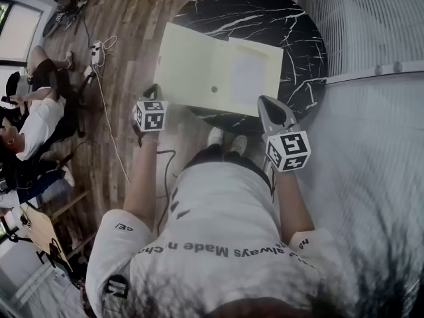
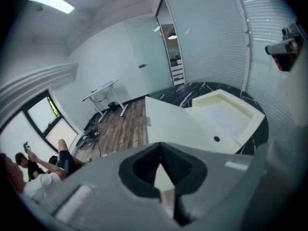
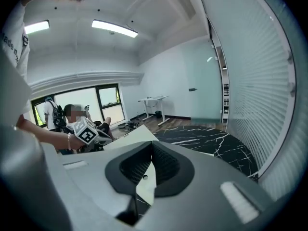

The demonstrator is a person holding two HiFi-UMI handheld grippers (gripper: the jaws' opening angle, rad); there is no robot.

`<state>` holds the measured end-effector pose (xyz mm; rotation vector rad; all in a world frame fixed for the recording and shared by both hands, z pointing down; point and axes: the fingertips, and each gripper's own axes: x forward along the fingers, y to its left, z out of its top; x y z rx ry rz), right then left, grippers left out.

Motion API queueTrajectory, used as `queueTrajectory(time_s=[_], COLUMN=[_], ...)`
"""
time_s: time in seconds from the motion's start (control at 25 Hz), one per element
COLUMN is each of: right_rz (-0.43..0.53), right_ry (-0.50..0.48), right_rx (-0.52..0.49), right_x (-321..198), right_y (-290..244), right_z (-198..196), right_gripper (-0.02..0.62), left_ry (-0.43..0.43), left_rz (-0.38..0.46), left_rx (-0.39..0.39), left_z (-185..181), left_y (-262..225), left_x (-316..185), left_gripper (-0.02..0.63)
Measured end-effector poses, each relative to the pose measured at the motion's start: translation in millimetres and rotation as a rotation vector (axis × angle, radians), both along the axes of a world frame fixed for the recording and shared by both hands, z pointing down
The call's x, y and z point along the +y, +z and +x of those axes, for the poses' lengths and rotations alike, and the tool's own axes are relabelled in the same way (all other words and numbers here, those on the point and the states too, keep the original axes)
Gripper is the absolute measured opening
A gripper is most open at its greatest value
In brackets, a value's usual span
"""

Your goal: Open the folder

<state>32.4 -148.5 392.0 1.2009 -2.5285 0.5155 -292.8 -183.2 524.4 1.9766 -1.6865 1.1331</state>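
A pale yellow folder (image 1: 218,71) lies open on the round black marble table (image 1: 265,12). Its flat cover is spread to the left and its shallow tray half, with a white sheet in it, is on the right. My left gripper (image 1: 154,89) hangs off the table's near left edge, apart from the folder, jaws together and empty. My right gripper (image 1: 264,101) hovers over the folder's near right corner, shut on nothing. The left gripper view looks past its closed tips (image 2: 160,144) down onto the open folder (image 2: 211,114). In the right gripper view the closed tips (image 3: 152,142) point across the table (image 3: 202,138).
White slatted blinds (image 1: 371,25) line the right side. The wooden floor (image 1: 126,25) on the left carries a power strip and cables. Seated people (image 1: 40,118) are at the far left. A white desk (image 2: 103,93) stands at the far wall. My own shoes (image 1: 225,138) are by the table.
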Motion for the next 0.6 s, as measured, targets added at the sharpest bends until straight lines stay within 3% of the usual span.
queueTrajectory(time_s=[0.28, 0.6], right_rz=[0.05, 0.151], right_ry=[0.03, 0.044], right_rx=[0.025, 0.046], right_x=[13, 31], right_y=[-41, -102], right_z=[22, 38], right_gripper=[0.003, 0.003], left_ry=[0.028, 0.184], left_rz=[0.162, 0.311], left_rx=[0.093, 0.301], left_z=[57, 158], left_y=[-85, -186], left_x=[10, 26], left_gripper=[0.002, 0.002])
